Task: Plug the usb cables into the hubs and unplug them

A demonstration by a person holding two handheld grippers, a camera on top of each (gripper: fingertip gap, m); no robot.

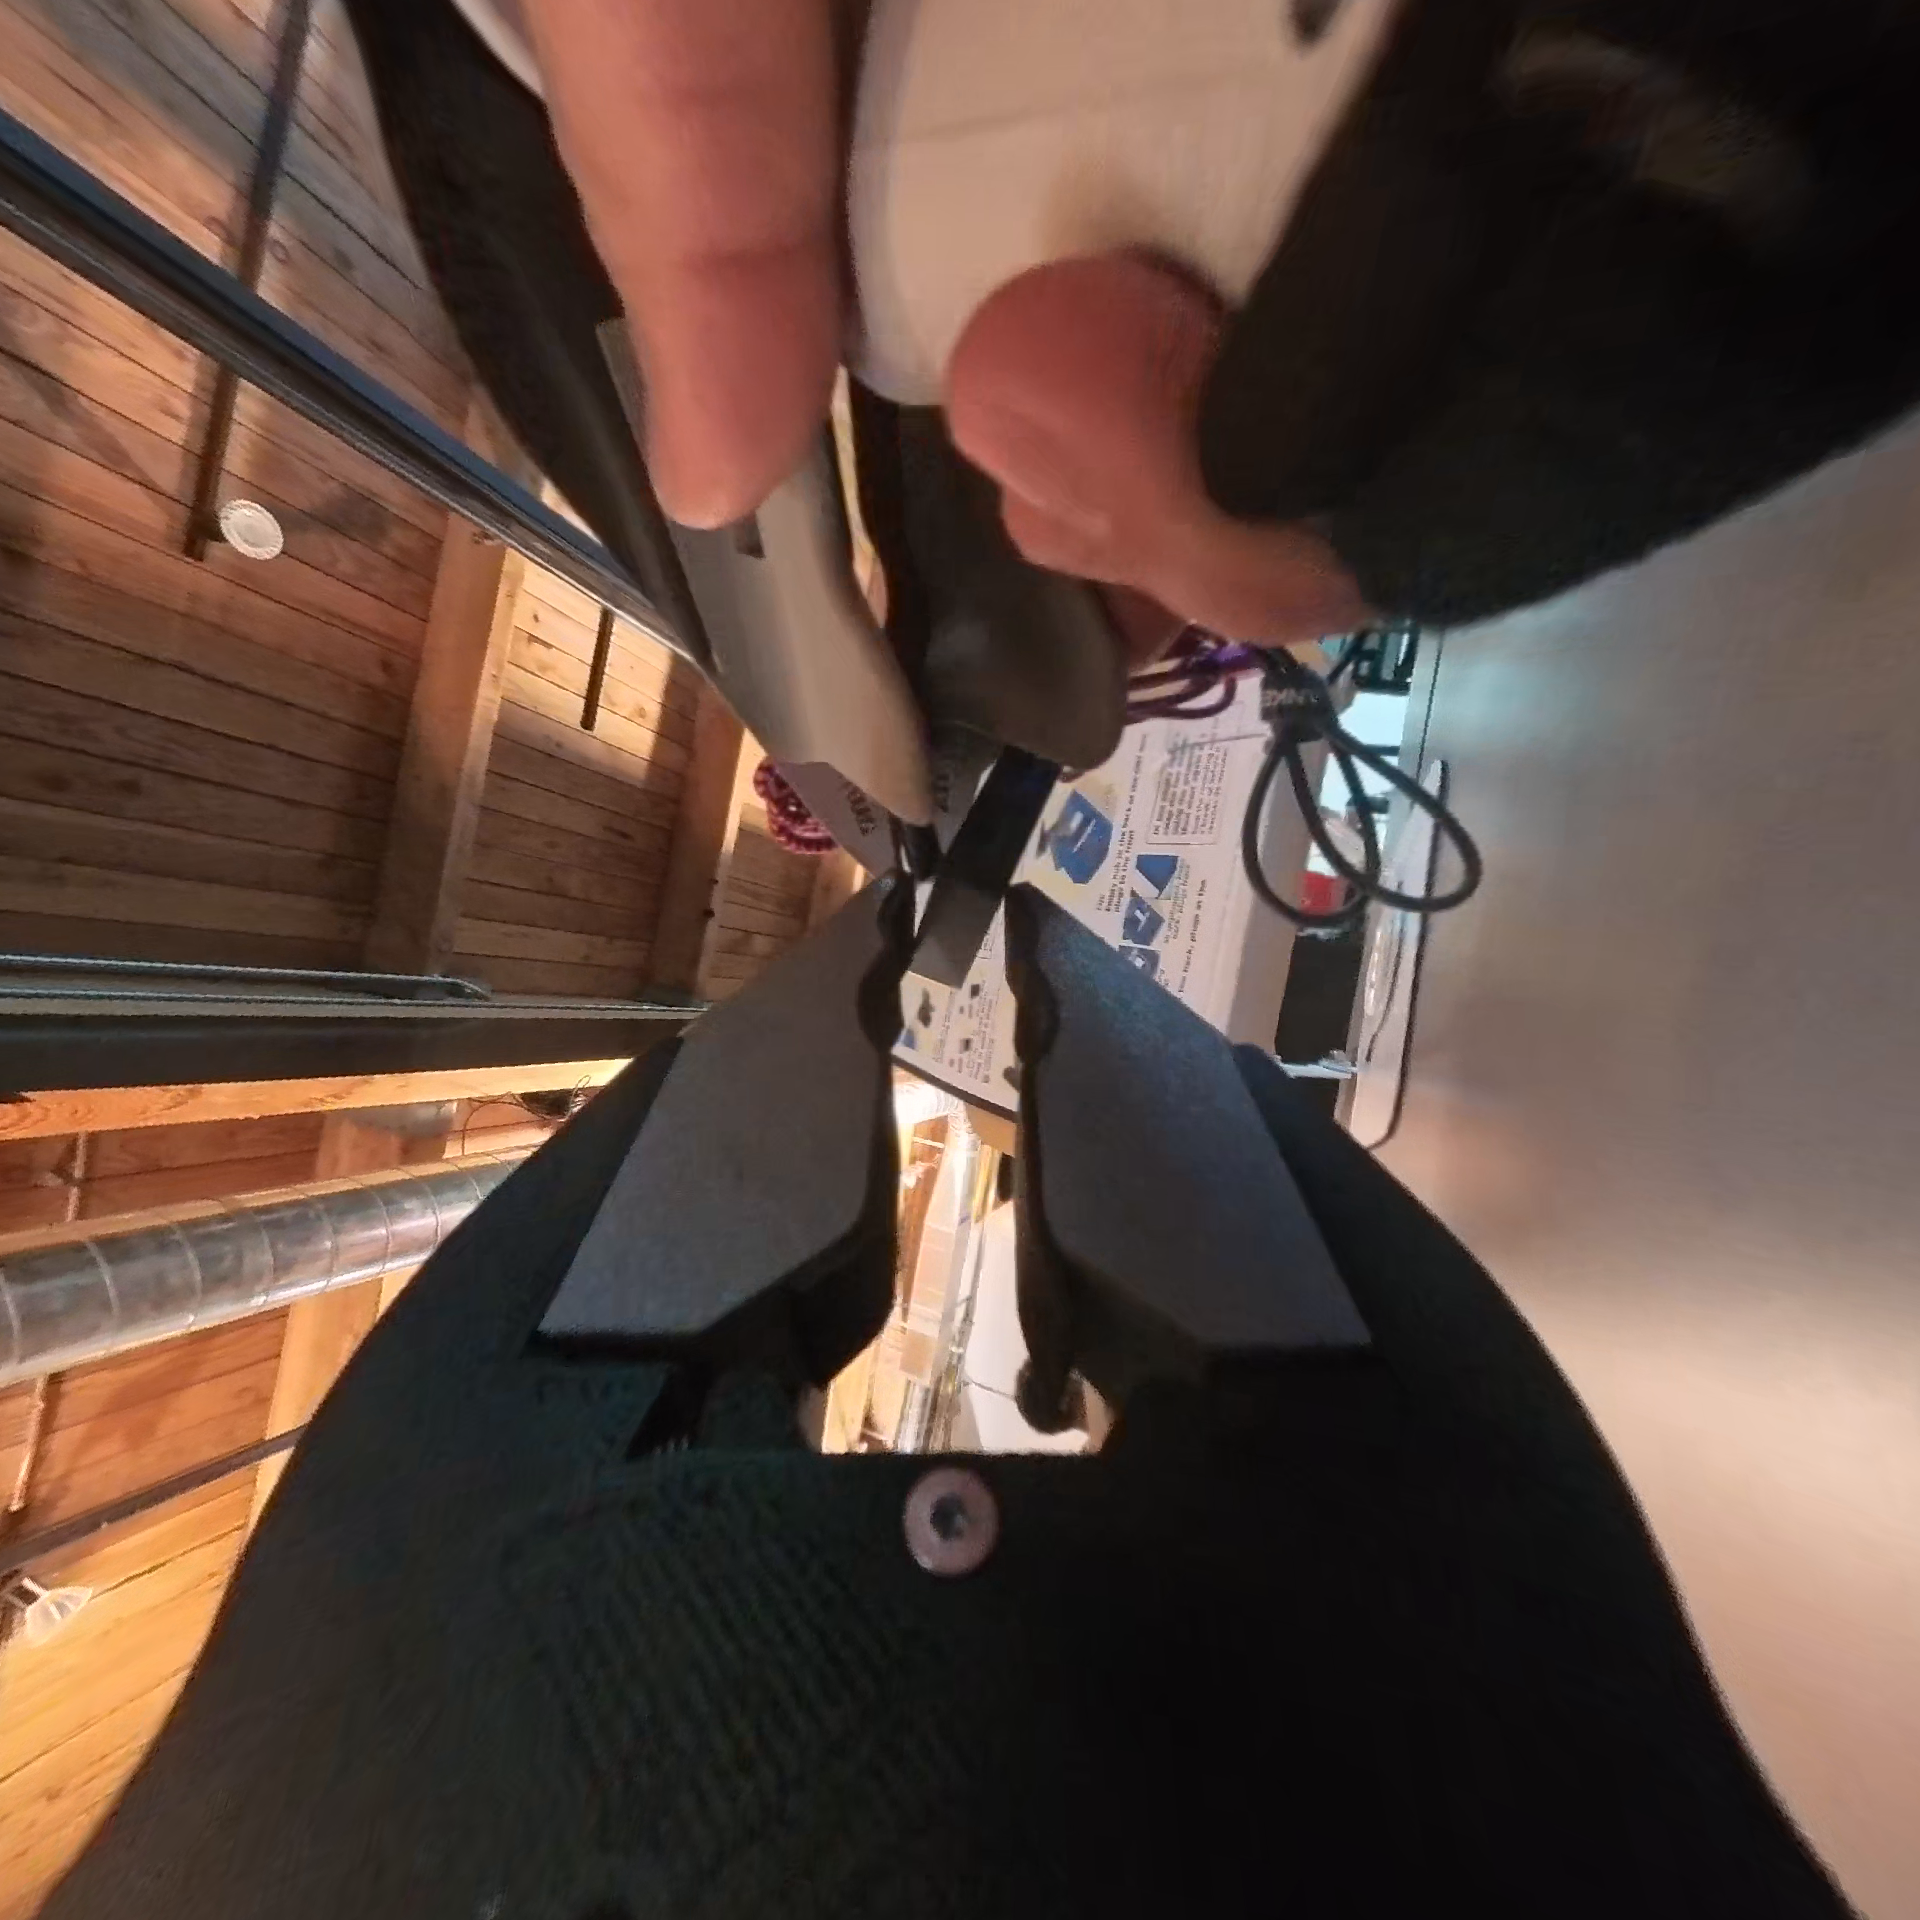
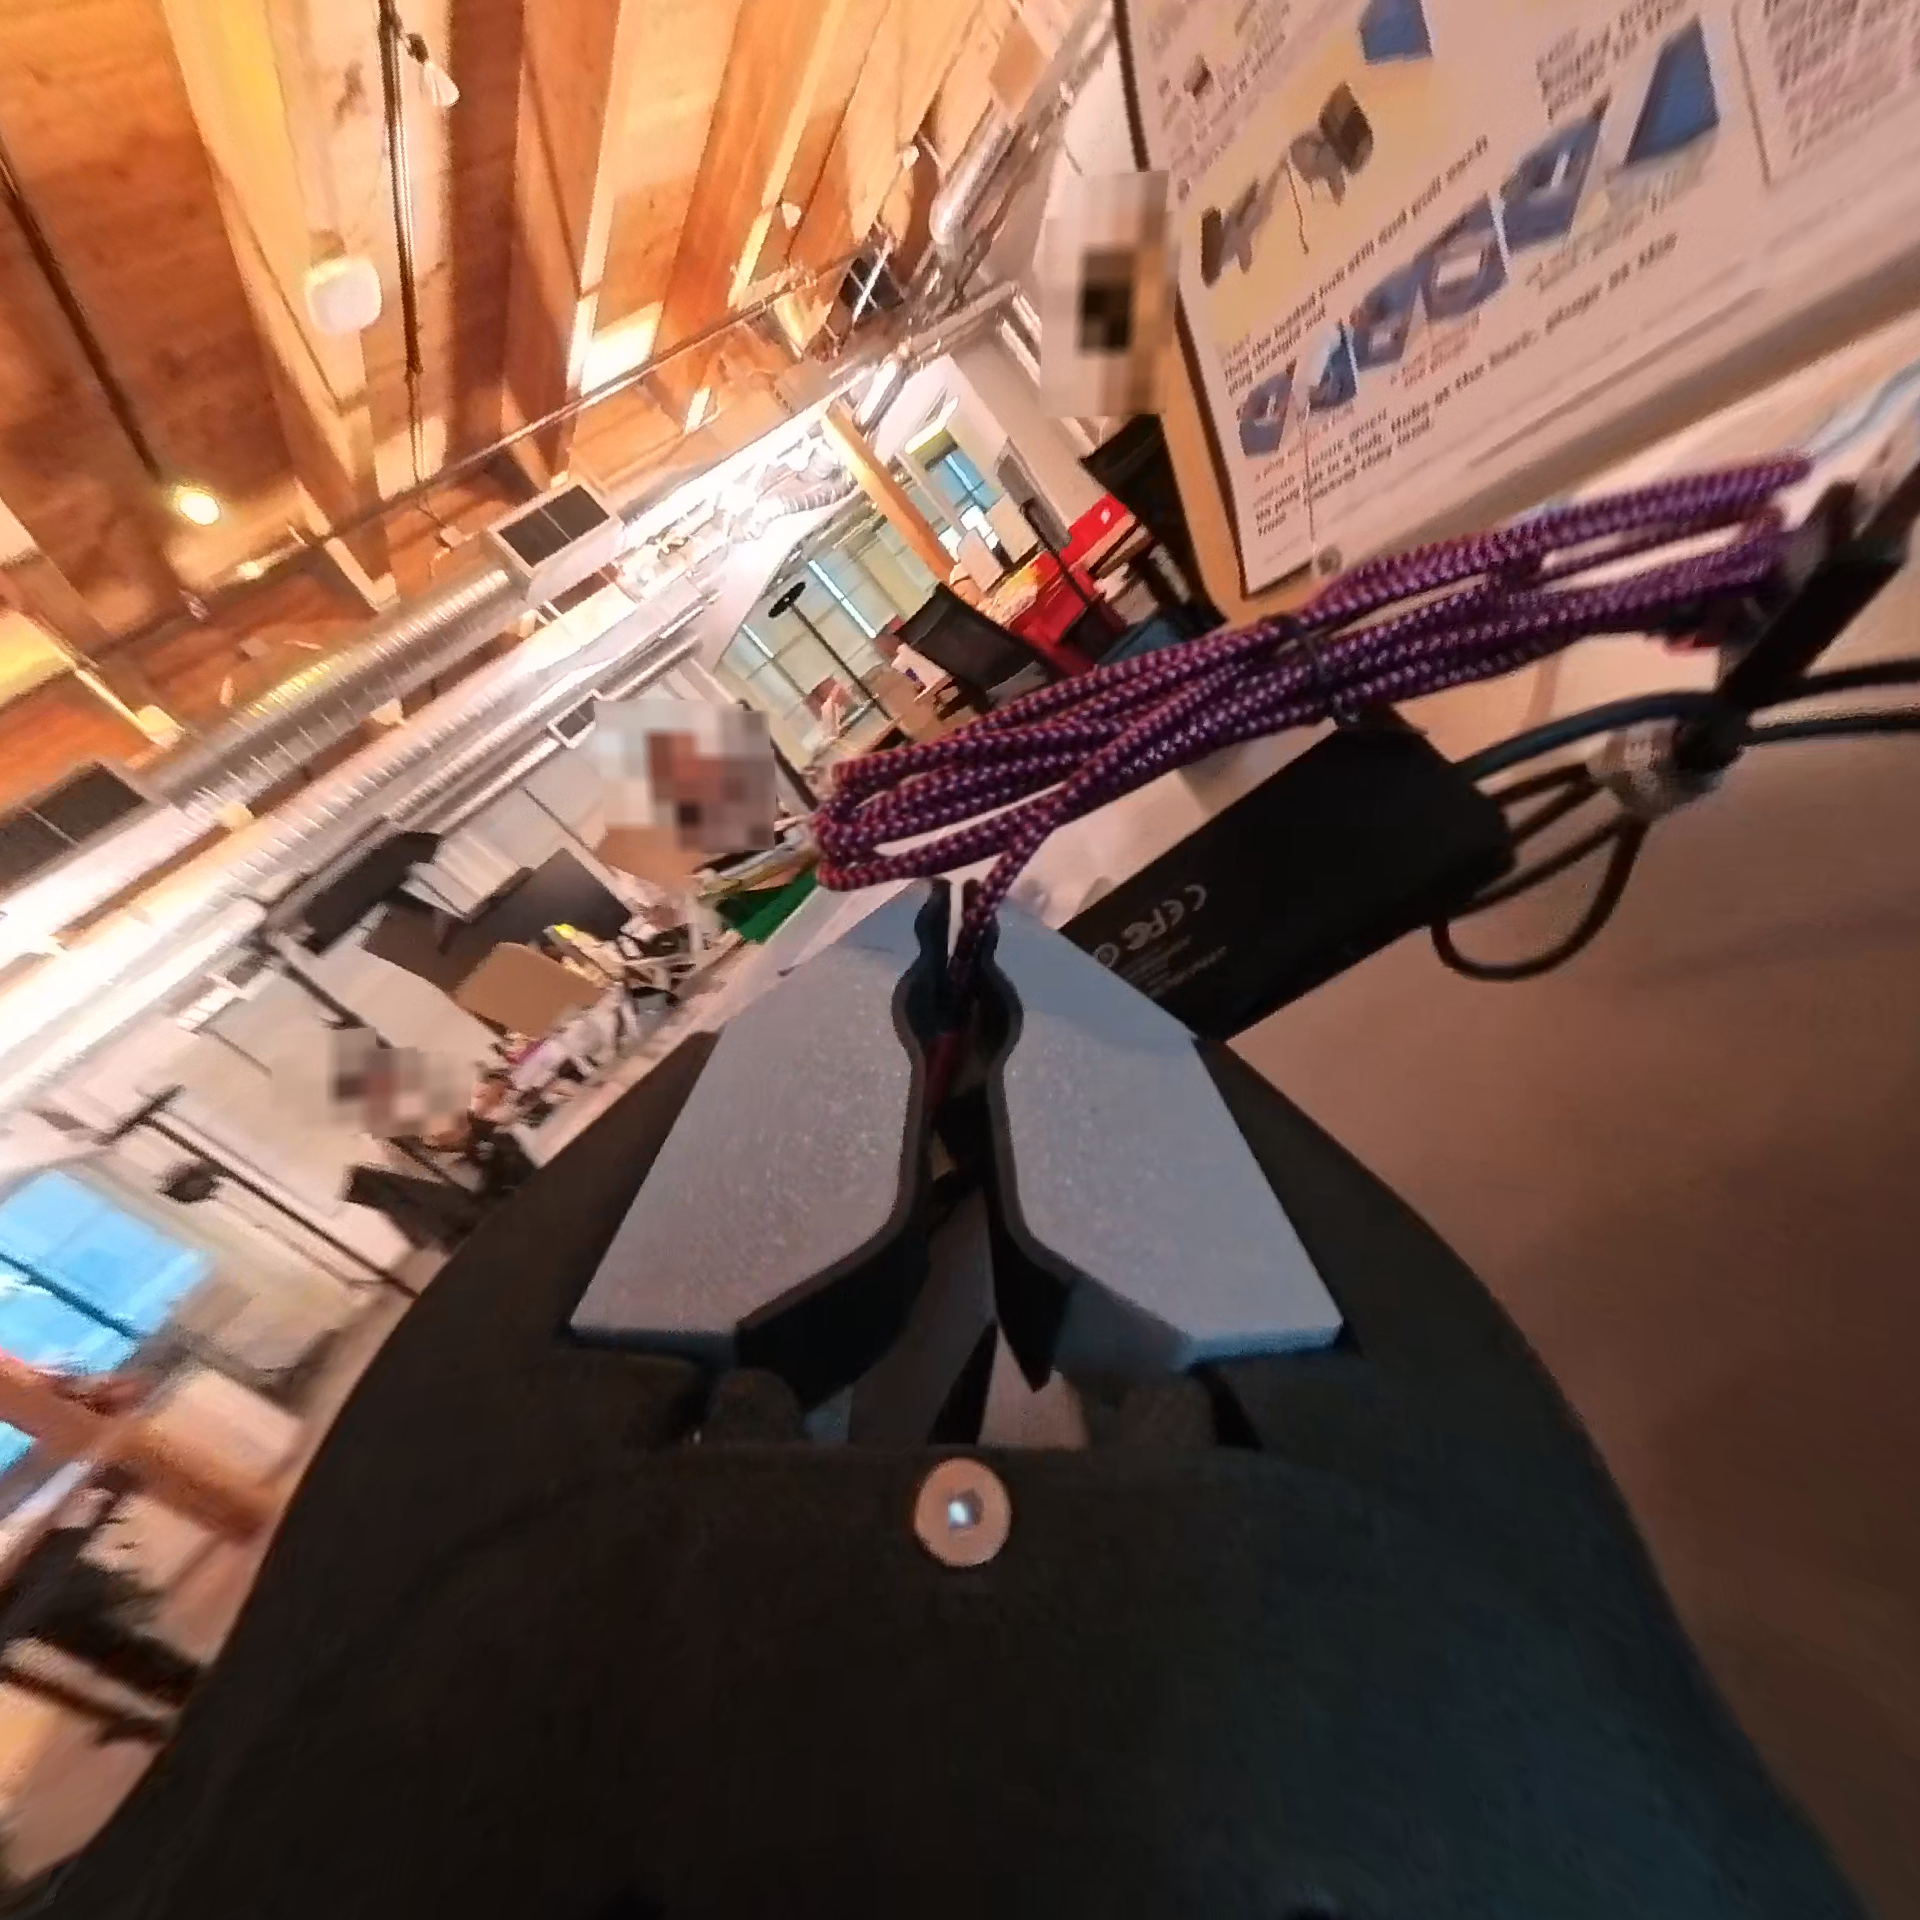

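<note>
Progress looks partial: my right gripper (image 2: 961,935) pinches the purple braided cable (image 2: 1299,665), my left gripper (image 1: 951,935) seemingly clamps a black hub (image 1: 977,842), mating unconfirmed.

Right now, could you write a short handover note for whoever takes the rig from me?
Left gripper: fingers slightly apart around a flat black hub; whether it is clamped cannot be told. A bare hand crowds the space just ahead.
Right gripper: shut on the purple braided cable, whose bundled loops hang forward.
A second black hub lies beyond the right fingers, black leads beside it.
Done: cable picked up. No plug is seen seated in a port.
Left: plugging and unplugging.
</note>
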